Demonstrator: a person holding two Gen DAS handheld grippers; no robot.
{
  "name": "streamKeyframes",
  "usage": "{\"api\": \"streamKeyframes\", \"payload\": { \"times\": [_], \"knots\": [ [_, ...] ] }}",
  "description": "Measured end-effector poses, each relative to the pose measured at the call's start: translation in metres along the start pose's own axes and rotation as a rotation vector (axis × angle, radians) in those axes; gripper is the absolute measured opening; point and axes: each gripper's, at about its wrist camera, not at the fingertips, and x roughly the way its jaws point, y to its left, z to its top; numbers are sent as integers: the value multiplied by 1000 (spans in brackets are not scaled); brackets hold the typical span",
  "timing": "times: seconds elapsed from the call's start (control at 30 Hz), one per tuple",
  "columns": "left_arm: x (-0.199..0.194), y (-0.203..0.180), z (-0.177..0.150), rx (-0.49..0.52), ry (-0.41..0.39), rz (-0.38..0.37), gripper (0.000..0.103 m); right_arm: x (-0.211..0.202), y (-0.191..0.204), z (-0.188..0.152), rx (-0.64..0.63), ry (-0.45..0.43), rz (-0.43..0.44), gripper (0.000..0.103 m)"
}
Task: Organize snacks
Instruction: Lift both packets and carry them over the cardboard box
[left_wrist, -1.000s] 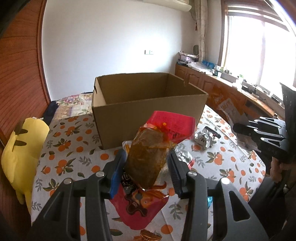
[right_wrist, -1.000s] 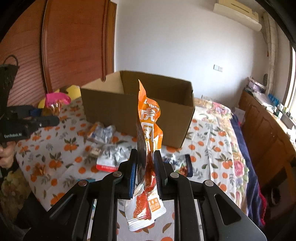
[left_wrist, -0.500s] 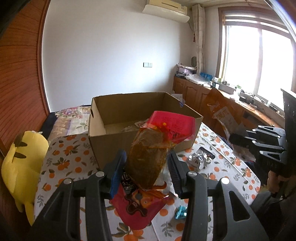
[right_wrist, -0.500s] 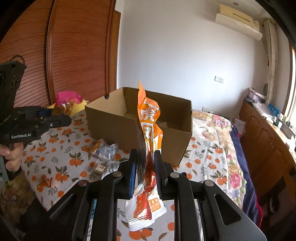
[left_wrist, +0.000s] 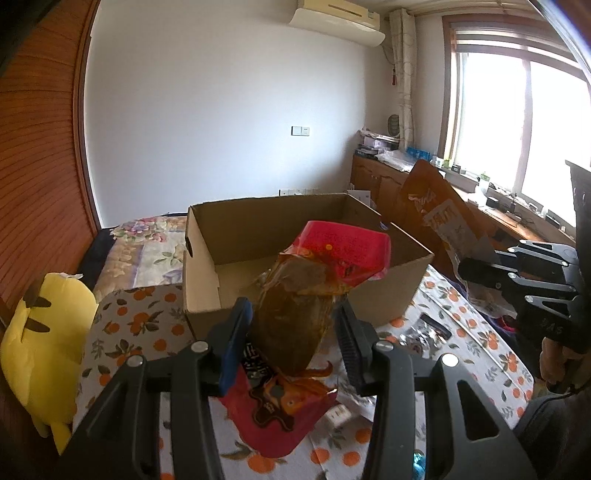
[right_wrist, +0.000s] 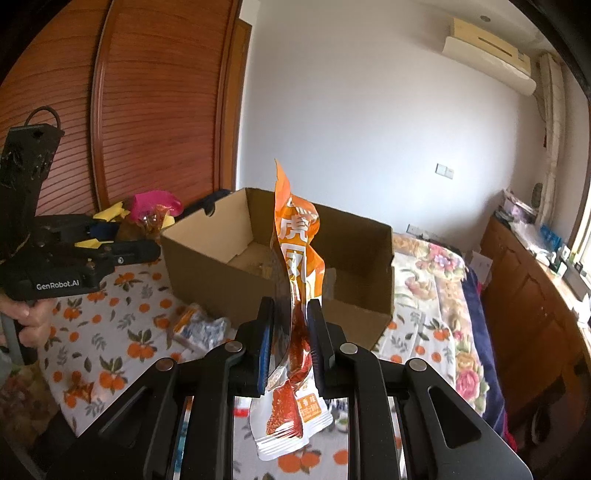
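While both packets hang clamped, cardboard box (left_wrist: 388, 306) rim below; interior open.

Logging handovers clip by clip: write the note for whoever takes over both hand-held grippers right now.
Left hand-held gripper: shut on a red-topped clear packet of brown snack, held up in front of the open brown cardboard box.
Right hand-held gripper: shut on a tall orange foil snack pouch, upright, also short of the box.
Done: some items seem to lie on the box floor already; I cannot identify them.
Left: drop both packets in, then collect the loose wrapped snacks on the orange-print tablecloth.
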Motion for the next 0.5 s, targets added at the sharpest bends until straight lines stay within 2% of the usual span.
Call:
{"api": "streamKeyframes", "payload": {
  "times": [0.5],
  "knots": [
    [61, 30, 44, 2, -16, -15, 44, 73, -16, 52, -27, 5, -14, 16]
  ]
}}
